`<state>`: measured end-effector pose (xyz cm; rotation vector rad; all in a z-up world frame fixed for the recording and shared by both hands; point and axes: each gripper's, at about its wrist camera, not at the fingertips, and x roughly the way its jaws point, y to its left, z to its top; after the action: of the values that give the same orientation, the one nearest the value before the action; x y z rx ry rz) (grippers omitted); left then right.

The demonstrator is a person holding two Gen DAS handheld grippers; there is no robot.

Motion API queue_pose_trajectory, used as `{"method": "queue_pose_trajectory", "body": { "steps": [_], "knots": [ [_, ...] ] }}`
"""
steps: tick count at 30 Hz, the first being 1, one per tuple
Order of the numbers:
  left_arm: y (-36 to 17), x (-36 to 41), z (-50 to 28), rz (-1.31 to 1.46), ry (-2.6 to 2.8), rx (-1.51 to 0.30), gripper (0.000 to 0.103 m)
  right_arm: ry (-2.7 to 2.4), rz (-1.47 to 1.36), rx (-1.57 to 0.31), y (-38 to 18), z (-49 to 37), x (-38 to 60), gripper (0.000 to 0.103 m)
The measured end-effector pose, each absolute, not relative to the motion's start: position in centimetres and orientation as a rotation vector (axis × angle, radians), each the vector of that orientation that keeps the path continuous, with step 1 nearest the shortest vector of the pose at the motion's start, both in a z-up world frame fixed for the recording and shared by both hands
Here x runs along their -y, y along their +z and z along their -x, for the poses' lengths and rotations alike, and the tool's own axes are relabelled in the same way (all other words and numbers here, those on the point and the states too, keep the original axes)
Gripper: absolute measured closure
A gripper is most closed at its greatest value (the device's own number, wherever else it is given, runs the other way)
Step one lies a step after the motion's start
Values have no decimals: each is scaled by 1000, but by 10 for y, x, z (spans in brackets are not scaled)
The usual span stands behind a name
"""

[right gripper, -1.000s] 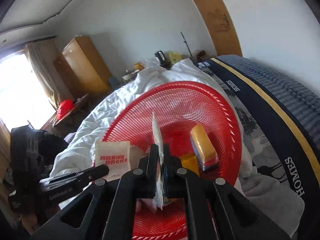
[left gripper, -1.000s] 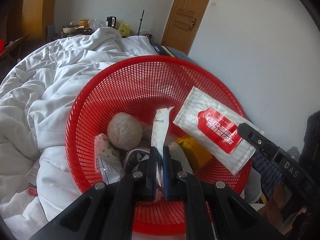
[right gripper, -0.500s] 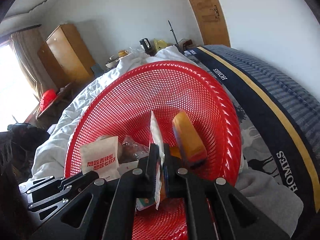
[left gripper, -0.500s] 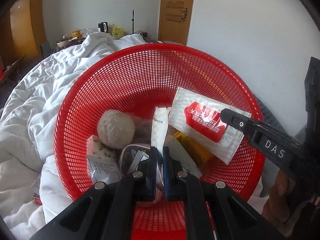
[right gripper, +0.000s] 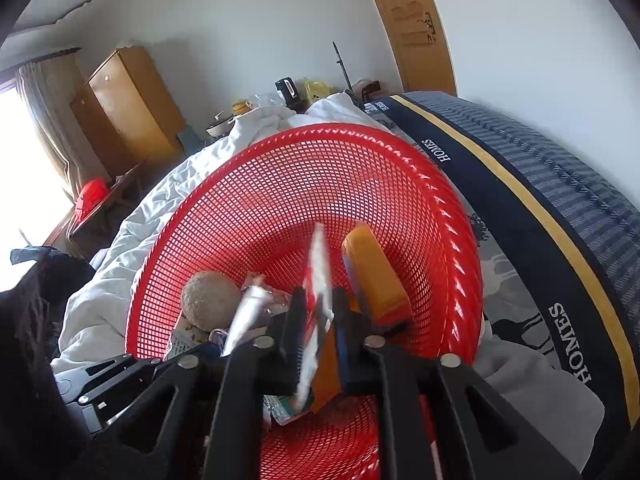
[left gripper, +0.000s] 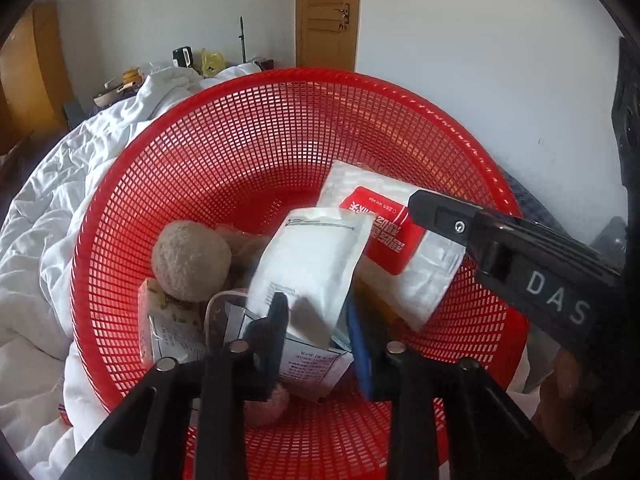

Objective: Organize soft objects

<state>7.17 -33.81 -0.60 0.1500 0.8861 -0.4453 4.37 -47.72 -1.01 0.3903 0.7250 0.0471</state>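
The release step is judged to be in hand. The left tongs (left gripper: 320, 328) are being opened over the red basket (left gripper: 280, 128); the white pouch (left gripper: 308, 264) is seen loose between the spread pads, tilting onto the pile below. The right tongs (right gripper: 316, 332) are also being opened, and the red-and-white sachet (right gripper: 318, 276) stands edge-on between their pads, apparently no longer pinched. Next, both tongs would need to be withdrawn upward, clear of the packets. Further in, a fuzzy ball (left gripper: 191, 260) lies against the basket's wall, and the basket rests on the bed's white duvet (left gripper: 52, 216).
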Motion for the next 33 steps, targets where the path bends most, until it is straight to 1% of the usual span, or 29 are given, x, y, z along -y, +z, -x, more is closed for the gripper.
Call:
{"method": "queue_pose_trajectory", "body": {
  "steps": [1,2,3,5,7,9,10,11,12,14,16,18,21,23,25,29,33],
  "knots": [
    [-6,335,-71,-138,-444,-879,53,47,-392,-722,-9,-44,478,71],
    [-4,331,-68,-127,-440,-866,44,52,-395,-719,-7,-44,478,61],
    [-2,327,-66,-115,-440,-852,39,54,-394,-714,-6,-43,478,50],
    [5,318,-61,-75,-451,-829,38,39,-401,-696,-2,-39,479,49],
    [14,306,-54,-29,-457,-796,33,29,-403,-679,3,-36,482,49],
    [25,289,-42,21,-414,-729,24,35,-405,-669,8,-33,485,49],
    [30,282,-37,43,-393,-685,23,42,-408,-663,11,-31,486,49],
    [36,277,-30,62,-353,-636,17,49,-404,-658,14,-30,487,49],
    [41,274,-23,71,-308,-595,7,54,-398,-653,18,-28,487,48],
    [47,271,-11,62,-269,-544,1,65,-376,-644,26,-24,486,46],
    [49,271,-1,29,-251,-518,1,78,-343,-653,33,-20,481,44],
    [49,272,1,-2,-230,-531,1,105,-313,-687,36,-19,477,44],
    [47,273,2,-45,-221,-562,1,150,-241,-752,39,-18,466,40],
    [45,268,1,-42,-209,-575,1,182,-155,-777,41,-14,455,40],
    [43,265,-2,-34,-201,-597,1,200,-83,-766,44,-6,445,36],
    [37,260,-8,-11,-182,-641,1,210,-10,-734,50,7,433,35],
    [32,255,-15,3,-155,-671,1,195,0,-723,52,8,432,35]
  ]
}}
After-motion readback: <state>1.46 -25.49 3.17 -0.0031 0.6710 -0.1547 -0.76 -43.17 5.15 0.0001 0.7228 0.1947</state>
